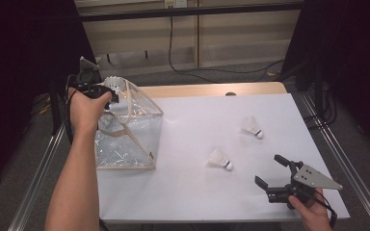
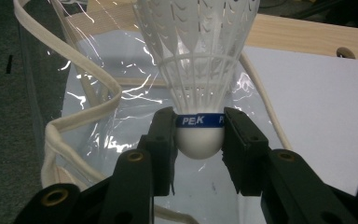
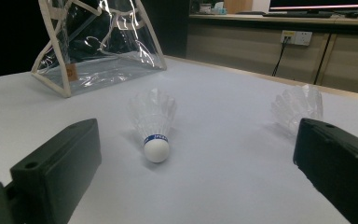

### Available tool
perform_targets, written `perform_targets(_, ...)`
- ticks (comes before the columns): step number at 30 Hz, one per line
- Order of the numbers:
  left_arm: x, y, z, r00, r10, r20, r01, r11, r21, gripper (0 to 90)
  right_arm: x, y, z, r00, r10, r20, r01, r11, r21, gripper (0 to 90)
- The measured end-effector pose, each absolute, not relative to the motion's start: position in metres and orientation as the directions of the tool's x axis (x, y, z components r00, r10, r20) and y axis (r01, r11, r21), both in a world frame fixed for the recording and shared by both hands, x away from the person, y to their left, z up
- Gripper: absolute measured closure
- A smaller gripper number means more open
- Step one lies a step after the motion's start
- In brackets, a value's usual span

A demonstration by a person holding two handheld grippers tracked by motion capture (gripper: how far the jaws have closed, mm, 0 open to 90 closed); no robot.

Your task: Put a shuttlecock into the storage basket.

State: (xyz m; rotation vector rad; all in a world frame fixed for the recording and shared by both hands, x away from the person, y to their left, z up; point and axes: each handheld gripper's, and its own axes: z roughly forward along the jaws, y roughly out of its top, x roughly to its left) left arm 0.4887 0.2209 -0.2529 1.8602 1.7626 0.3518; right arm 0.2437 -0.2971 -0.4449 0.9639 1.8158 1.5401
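Observation:
My left gripper (image 2: 199, 135) is shut on the white cork base of a shuttlecock (image 2: 196, 60), whose feathers point away from the camera, over the mouth of a clear plastic bag (image 1: 125, 130) with cream trim. From above, the left gripper (image 1: 107, 96) sits at the bag's top left edge. Two more shuttlecocks lie on the white table: one (image 1: 220, 159) in the middle, one (image 1: 253, 128) farther right. My right gripper (image 1: 270, 170) rests near the front right, open and empty, facing the nearer shuttlecock (image 3: 154, 122); the other shuttlecock (image 3: 298, 107) lies beyond its right jaw.
The bag (image 3: 98, 46) stands upright at the table's left side, its cream strap (image 2: 74, 107) looping beside the opening. The white table top (image 1: 212, 192) ends at a wooden strip at the back. Metal rails run along both sides.

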Motion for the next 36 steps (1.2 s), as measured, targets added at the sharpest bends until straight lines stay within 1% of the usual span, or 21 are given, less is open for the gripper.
perform_targets(14, 0.496, 0.221, -0.263, 0.09, 0.981, -0.17, 0.842, 0.016, 0.539, 65.3, 0.244, -0.297, -0.445, -0.583, 0.812, 0.032, 0.161, 0.077, 0.984, 0.3)
perform_targets(17, 0.496, 0.221, -0.265, 0.094, 0.984, -0.152, 0.842, 0.003, 0.539, 64.9, 0.244, -0.297, -0.445, -0.583, 0.812, 0.033, 0.162, 0.076, 0.984, 0.2)
perform_targets(19, 0.497, 0.221, -0.266, 0.097, 0.985, -0.145, 0.838, -0.002, 0.546, 63.3, 0.244, -0.298, -0.445, -0.583, 0.812, 0.032, 0.161, 0.078, 0.984, 0.2)
perform_targets(21, 0.497, 0.221, -0.266, 0.098, 0.986, -0.138, 0.828, -0.004, 0.561, 57.7, 0.244, -0.298, -0.445, -0.584, 0.811, 0.033, 0.162, 0.077, 0.984, 0.2)
perform_targets(30, 0.493, 0.22, -0.261, 0.12, 0.98, -0.16, 0.821, -0.007, 0.572, 53.5, 0.244, -0.298, -0.445, -0.584, 0.811, 0.032, 0.161, 0.077, 0.984, 0.2)
perform_targets(36, 0.488, 0.217, -0.257, 0.157, 0.97, -0.184, 0.826, -0.027, 0.563, 51.0, 0.244, -0.297, -0.445, -0.583, 0.812, 0.032, 0.162, 0.077, 0.984, 0.2)
